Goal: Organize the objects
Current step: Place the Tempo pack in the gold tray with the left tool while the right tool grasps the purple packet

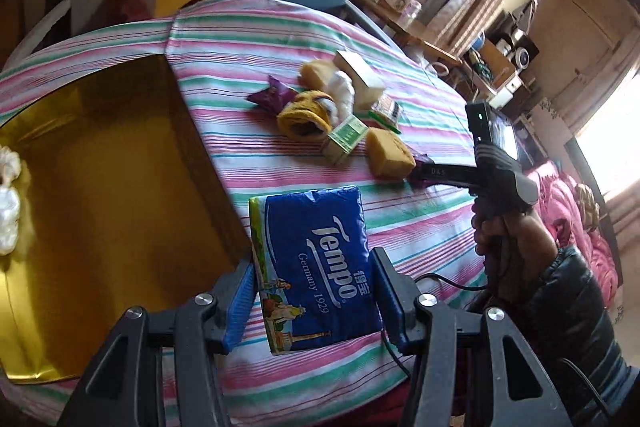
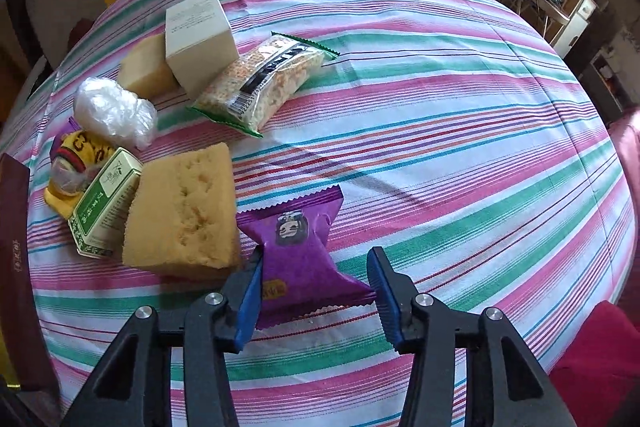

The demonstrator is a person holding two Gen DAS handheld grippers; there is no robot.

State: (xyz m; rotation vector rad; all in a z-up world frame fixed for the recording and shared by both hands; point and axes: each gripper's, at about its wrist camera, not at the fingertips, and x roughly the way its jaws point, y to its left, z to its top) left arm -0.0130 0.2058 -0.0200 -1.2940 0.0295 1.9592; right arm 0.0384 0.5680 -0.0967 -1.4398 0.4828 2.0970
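Striped tablecloth (image 2: pixel 440 131) covers the table. Left gripper (image 1: pixel 312 291): fingers closed against both sides of a blue Tempo tissue pack (image 1: pixel 316 267), held beside the gold-lined box (image 1: pixel 120 163). Right gripper (image 2: pixel 316 291): fingers spread wide, straddling a purple snack packet (image 2: pixel 300 259) lying on the cloth, touching the yellow sponge (image 2: pixel 184 211).

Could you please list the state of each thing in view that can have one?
Left claw: shut on the tissue pack.
Tissue pack: sealed, held.
Right claw: open around the purple packet.
Purple packet: sealed, on the cloth.
Gold box: open.
Cream carton: closed.
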